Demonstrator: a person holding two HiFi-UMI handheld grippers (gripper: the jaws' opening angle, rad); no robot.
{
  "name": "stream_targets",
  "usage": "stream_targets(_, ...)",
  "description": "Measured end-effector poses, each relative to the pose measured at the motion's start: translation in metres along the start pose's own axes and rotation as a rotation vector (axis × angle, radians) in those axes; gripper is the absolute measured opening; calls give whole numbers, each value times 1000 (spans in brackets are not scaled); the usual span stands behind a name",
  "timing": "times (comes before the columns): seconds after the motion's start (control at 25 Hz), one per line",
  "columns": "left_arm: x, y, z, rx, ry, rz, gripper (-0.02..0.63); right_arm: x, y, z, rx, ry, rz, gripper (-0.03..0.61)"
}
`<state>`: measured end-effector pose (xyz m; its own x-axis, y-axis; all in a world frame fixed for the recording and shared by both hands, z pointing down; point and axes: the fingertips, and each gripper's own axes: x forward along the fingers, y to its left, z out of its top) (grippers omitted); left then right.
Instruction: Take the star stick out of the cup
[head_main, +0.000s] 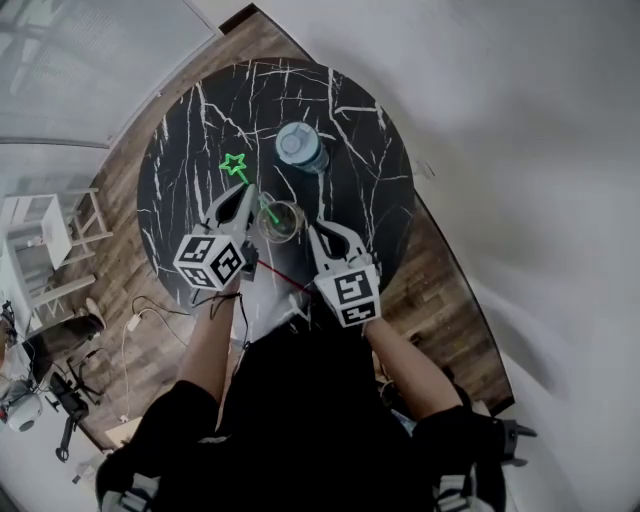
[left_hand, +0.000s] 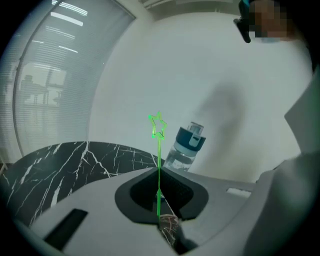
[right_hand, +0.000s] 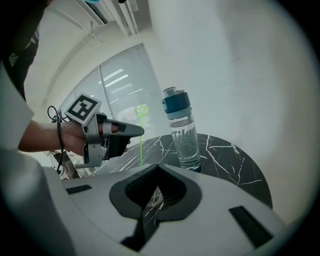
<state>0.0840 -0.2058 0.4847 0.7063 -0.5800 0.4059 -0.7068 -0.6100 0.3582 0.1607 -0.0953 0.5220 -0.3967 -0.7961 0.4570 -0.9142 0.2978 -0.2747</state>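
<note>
Left gripper (head_main: 249, 197) pinches the upright star stick (head_main: 234, 165), whose foot is at the cup (head_main: 283, 222). Right gripper (head_main: 313, 233), jaws together, sits lower right.

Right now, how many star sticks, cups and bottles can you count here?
Green star stick: 1
Clear cup: 1
Blue-capped bottle: 1
Total: 3

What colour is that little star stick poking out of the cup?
Bright neon green, star and stem alike: the star stick shows best in the left gripper view.
</note>
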Motion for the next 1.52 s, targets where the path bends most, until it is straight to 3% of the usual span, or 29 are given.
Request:
stream_targets(0.28, -32, -12, 40, 26, -111, -10, 8, -4, 20, 5, -26, -22, 14, -3)
stream_targets(0.64, -85, -8, 54, 61, -179, -3, 8, -16, 52, 5, -77, -43, 7, -3)
stream_targets(0.88, -123, 6, 39, 49, -184, 16, 8, -25, 71, -7, -95, -29, -18, -3)
stream_targets(1.12, -158, 27, 18, -52, -198, 34, 8, -37, 92, -30, -110, 9, -26, -3)
stream_targets(1.52, -190, 39, -33, -110, -151, 37, 8, -44, 114, -67, -135, 70, -30, -3)
